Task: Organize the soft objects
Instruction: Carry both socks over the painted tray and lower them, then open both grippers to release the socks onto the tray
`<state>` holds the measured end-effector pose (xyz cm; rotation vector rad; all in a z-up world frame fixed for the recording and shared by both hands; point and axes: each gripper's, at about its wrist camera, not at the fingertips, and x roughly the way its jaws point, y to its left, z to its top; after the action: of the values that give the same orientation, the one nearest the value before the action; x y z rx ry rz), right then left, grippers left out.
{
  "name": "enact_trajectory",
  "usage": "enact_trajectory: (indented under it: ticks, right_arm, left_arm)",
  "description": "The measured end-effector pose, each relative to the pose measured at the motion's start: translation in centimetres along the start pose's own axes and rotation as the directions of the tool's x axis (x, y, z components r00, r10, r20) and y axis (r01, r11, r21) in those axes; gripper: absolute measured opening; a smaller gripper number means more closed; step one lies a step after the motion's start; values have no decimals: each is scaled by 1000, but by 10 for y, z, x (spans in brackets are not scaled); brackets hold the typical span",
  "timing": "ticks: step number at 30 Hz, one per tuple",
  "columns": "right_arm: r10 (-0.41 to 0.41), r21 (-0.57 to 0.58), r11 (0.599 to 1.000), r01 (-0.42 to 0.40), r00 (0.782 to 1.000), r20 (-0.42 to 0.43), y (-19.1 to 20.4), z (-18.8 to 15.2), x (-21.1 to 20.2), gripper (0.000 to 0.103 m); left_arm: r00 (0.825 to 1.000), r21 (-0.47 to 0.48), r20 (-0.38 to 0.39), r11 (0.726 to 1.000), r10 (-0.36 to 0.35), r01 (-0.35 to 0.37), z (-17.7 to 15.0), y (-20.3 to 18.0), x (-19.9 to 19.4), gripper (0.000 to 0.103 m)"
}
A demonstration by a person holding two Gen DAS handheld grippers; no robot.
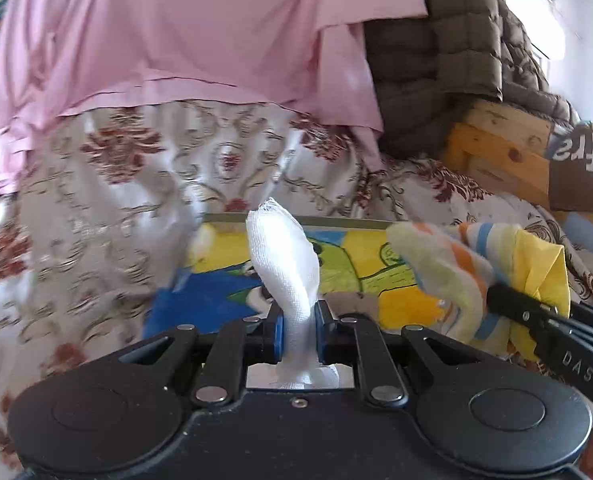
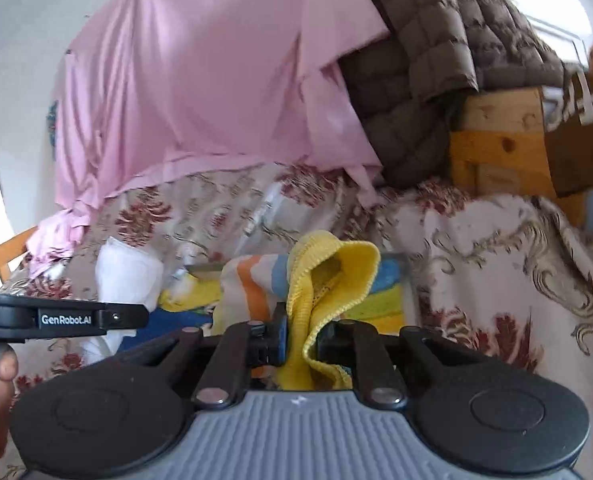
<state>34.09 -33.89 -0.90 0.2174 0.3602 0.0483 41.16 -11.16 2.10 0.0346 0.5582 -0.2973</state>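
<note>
My left gripper (image 1: pixel 299 334) is shut on a white gauze cloth (image 1: pixel 286 258) that stands up between its jaws. My right gripper (image 2: pixel 302 338) is shut on a yellow knit cloth (image 2: pixel 328 276), with a striped orange, blue and white cloth (image 2: pixel 252 284) bunched against it. In the left wrist view the right gripper (image 1: pixel 536 314) comes in from the right holding that yellow and striped bundle (image 1: pixel 456 276). In the right wrist view the left gripper (image 2: pixel 56 318) sits at the left with the white cloth (image 2: pixel 126 276). Both hover over a colourful cartoon-printed box (image 1: pixel 348 260) on the bed.
A floral bedspread (image 1: pixel 116 208) covers the bed. A pink sheet (image 1: pixel 176 32) hangs behind it. A brown quilted blanket (image 1: pixel 448 40) drapes over a wooden frame (image 1: pixel 496 148) at the right. A brown printed item (image 1: pixel 584 168) sits at the far right.
</note>
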Motion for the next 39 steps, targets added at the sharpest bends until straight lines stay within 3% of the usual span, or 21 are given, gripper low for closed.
enact_trajectory:
  ticks: [6, 11, 20, 22, 24, 27, 33, 39]
  right_arm:
    - [-22, -19, 1000, 21, 998, -66, -6, 3, 21, 15]
    - [-49, -67, 997, 41, 992, -117, -1, -2, 27, 16]
    - [-63, -89, 995, 52, 990, -127, 3, -6, 28, 30]
    - [-68, -89, 994, 57, 990, -127, 2, -6, 28, 38]
    - [-72, -89, 994, 61, 990, -122, 0, -5, 27, 56]
    - [-75, -86, 994, 65, 990, -116, -4, -3, 25, 68]
    - [-93, -94, 992, 84, 991, -97, -7, 3, 14, 85]
    - [-117, -85, 990, 111, 991, -68, -8, 9, -8, 92]
  left_arm:
    - [997, 8, -59, 999, -49, 50, 2, -15, 45, 16]
    - [983, -5, -136, 993, -121, 121, -3, -19, 67, 18]
    - [978, 30, -179, 993, -105, 112, -7, -25, 73, 23]
    - [980, 29, -177, 995, -93, 100, -6, -24, 72, 25]
    - [981, 20, -173, 996, -88, 92, -6, -23, 70, 29]
    - [983, 8, -163, 997, -80, 83, -6, -21, 66, 36]
    - [988, 1, -145, 999, -53, 54, -4, -20, 53, 50]
    - [997, -1, -81, 1000, -3, 3, -4, -18, 22, 68]
